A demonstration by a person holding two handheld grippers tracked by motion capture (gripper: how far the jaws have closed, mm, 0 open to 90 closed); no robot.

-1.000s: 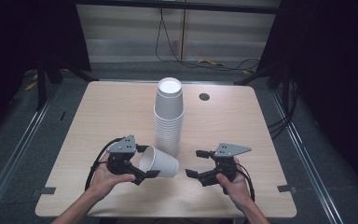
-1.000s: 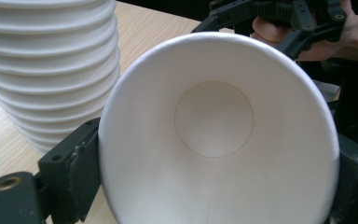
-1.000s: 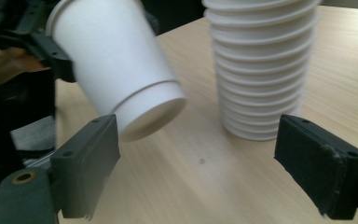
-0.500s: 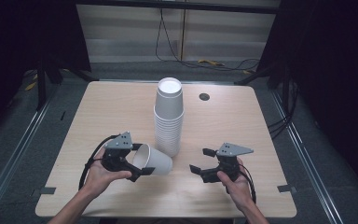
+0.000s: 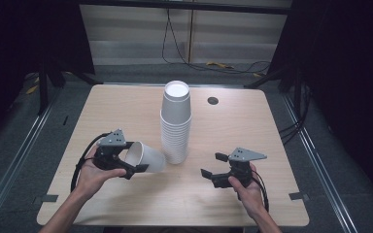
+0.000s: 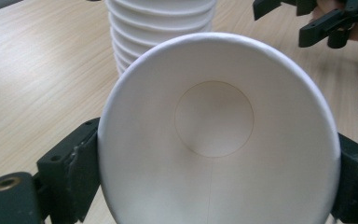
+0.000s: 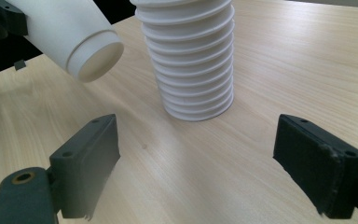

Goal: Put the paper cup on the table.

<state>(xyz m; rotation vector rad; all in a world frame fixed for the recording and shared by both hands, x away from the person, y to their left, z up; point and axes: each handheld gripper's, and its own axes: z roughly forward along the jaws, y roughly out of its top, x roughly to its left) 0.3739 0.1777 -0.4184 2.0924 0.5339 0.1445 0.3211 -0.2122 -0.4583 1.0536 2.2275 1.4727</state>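
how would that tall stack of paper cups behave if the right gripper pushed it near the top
The cup stack is tall on a narrow base, so a high push would probably tip it. The cups look thin and light, so it may instead slide on the smooth table. The open right gripper has not touched it.

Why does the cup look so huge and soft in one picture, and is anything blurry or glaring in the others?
Left gripper view: the held cup sits right at the lens, so it looms; its near rim is soft, no glare inside. Right gripper view: the jaws are slightly blurred, the cup stack sharp. High view: evenly lit table, dark surroundings, faint shadows.
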